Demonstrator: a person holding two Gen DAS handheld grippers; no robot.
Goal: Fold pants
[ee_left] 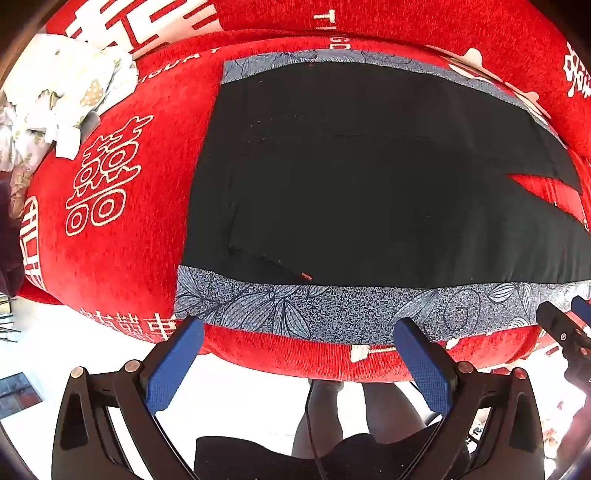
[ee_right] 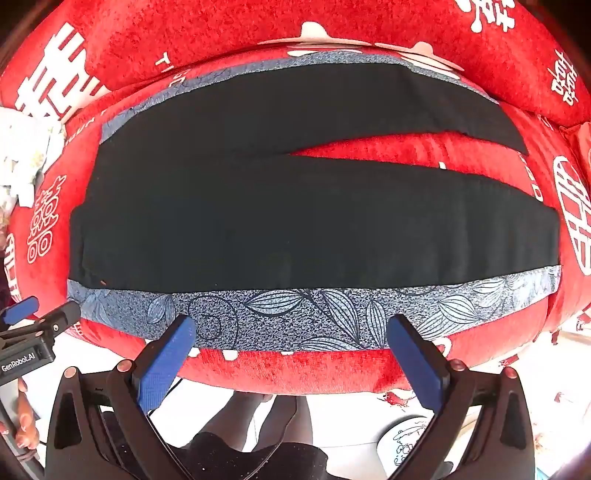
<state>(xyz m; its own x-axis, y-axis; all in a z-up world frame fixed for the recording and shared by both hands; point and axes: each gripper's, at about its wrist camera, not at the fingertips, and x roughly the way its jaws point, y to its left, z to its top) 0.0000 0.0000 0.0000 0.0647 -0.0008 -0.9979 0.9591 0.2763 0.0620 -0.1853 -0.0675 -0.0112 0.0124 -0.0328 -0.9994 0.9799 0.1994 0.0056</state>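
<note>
Black pants with blue leaf-print side bands (ee_left: 351,177) lie flat on a red sofa seat, waist to the left, two legs spread to the right (ee_right: 314,221). My left gripper (ee_left: 299,328) is open and empty, hovering above the near printed band by the waist end. My right gripper (ee_right: 291,326) is open and empty above the near band of the closer leg. Each gripper shows at the edge of the other's view: the right one (ee_left: 565,314), the left one (ee_right: 40,314).
The red sofa (ee_left: 110,221) has white characters and a backrest (ee_right: 332,22) behind the pants. A white floral cloth (ee_left: 62,92) lies at the seat's left end. White floor and the person's legs (ee_left: 354,417) are below the seat's front edge.
</note>
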